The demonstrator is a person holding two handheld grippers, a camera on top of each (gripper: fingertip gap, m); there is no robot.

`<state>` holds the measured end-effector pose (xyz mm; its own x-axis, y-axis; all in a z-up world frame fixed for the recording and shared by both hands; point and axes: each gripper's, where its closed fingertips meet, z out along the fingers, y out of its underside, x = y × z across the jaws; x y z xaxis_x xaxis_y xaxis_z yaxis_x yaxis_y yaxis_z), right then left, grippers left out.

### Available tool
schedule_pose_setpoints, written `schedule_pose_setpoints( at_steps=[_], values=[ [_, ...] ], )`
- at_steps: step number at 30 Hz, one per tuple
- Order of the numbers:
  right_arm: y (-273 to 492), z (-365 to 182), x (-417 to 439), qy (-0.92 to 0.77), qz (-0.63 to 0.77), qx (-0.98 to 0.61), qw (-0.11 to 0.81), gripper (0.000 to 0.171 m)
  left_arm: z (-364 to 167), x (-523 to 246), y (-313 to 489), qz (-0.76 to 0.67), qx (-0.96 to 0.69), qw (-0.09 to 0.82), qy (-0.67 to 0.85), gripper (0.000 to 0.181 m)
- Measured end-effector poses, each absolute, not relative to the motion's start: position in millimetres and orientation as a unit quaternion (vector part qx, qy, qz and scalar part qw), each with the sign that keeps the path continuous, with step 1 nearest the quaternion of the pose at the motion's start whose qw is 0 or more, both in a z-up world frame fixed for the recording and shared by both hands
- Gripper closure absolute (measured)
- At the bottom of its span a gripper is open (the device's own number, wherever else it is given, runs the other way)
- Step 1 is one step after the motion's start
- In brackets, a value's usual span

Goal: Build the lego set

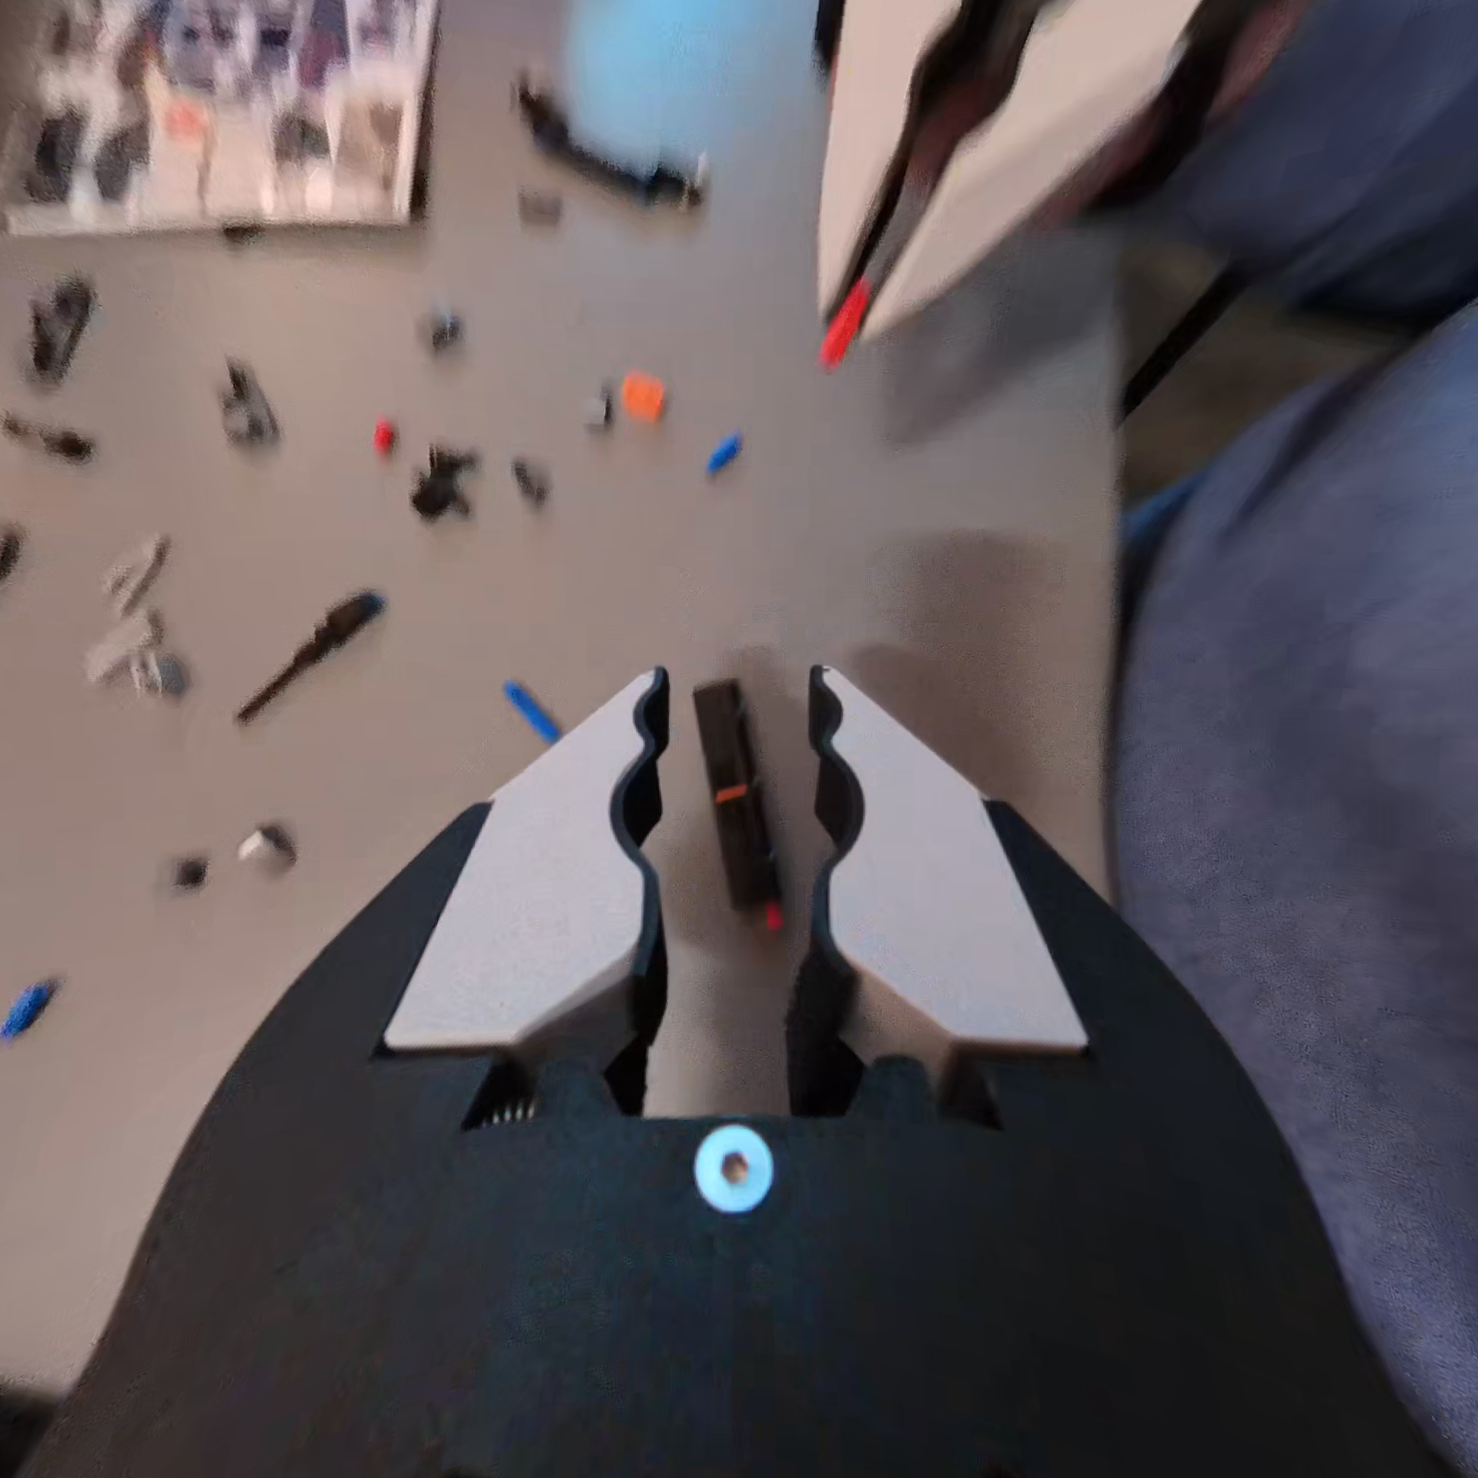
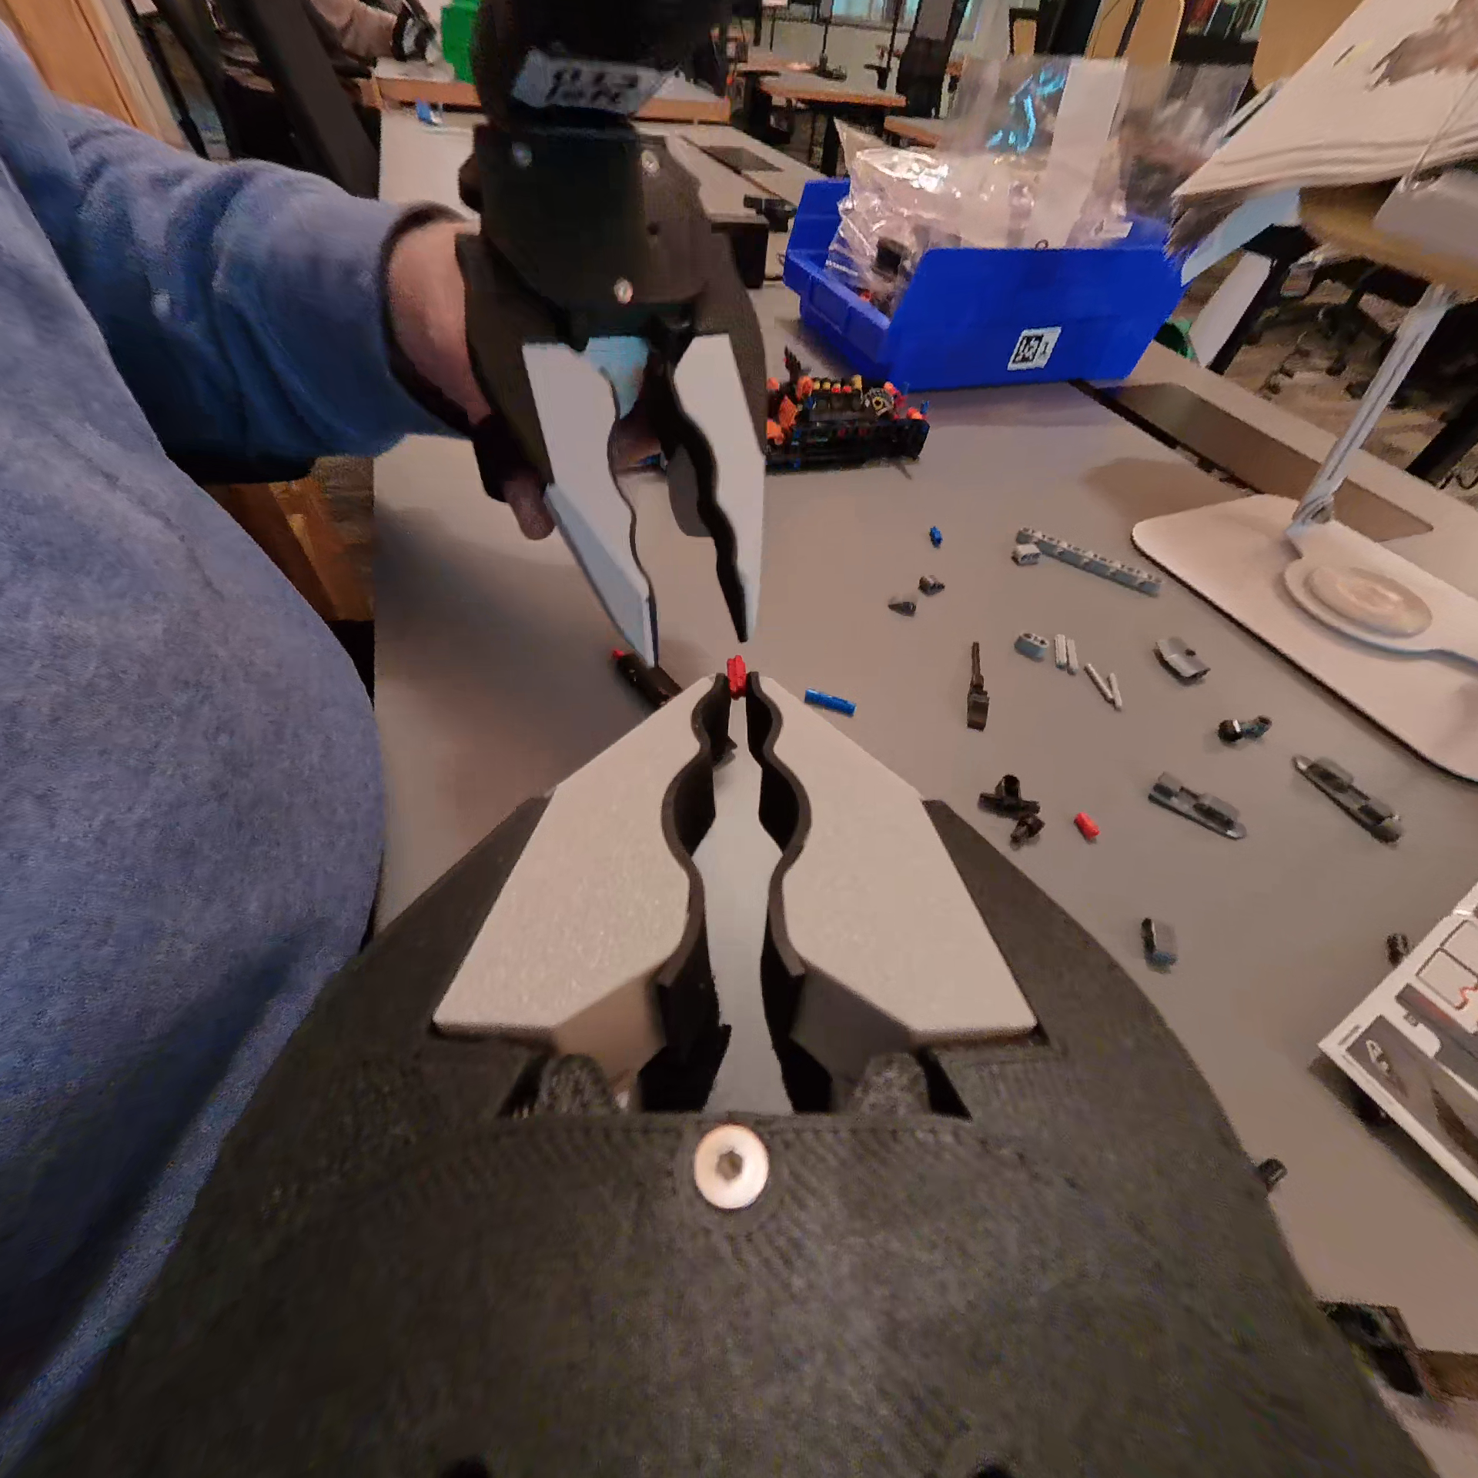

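Note:
My left gripper [image 1: 736, 680] is open and empty. It hovers over a black beam [image 1: 737, 800] with an orange mark and a red end, which lies on the grey table [image 1: 760, 544] between the jaws. My right gripper [image 2: 734, 688] is shut on a small red pin [image 2: 734, 674] at its tips. In the right wrist view the left gripper [image 2: 696, 640] points down just beyond the pin, with the black beam [image 2: 649, 680] under it. The left wrist view is blurred; there the right gripper [image 1: 860, 280] holds the red pin [image 1: 844, 324] at the upper right.
Several loose pieces lie scattered on the table, among them a blue pin [image 2: 830, 702] and a grey beam [image 2: 1092, 560]. A partly built model [image 2: 840, 416] stands before a blue bin [image 2: 984, 320] of bags. A white lamp base [image 2: 1320, 576] and a booklet [image 2: 1408, 1040] are at the right. A person's blue sleeve [image 2: 160, 560] fills the left. About 8 cm separates my left fingertips from my right.

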<state>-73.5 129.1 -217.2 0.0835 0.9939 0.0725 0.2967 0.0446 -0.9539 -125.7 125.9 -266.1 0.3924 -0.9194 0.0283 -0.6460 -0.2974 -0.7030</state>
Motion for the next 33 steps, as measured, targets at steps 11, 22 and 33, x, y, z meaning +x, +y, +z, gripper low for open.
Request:
schedule_pose_setpoints(
  at_steps=[11, 22, 33],
  values=[
    [127, -227, -75, -0.563, 0.39, -0.581, 0.44, 0.17, -319, -131, 127, -0.14, -0.806, 0.254, 0.517, 0.161],
    [129, -245, -78, -0.549, 0.404, -0.615, 0.395, 0.169, -297, -122, 131, -0.21, -0.776, 0.332, 0.493, 0.168],
    [120, -253, -89, -0.537, 0.445, -0.62, 0.359, 0.17, -266, -107, 118, -0.3, -0.704, 0.39, 0.512, 0.168]
  ],
)
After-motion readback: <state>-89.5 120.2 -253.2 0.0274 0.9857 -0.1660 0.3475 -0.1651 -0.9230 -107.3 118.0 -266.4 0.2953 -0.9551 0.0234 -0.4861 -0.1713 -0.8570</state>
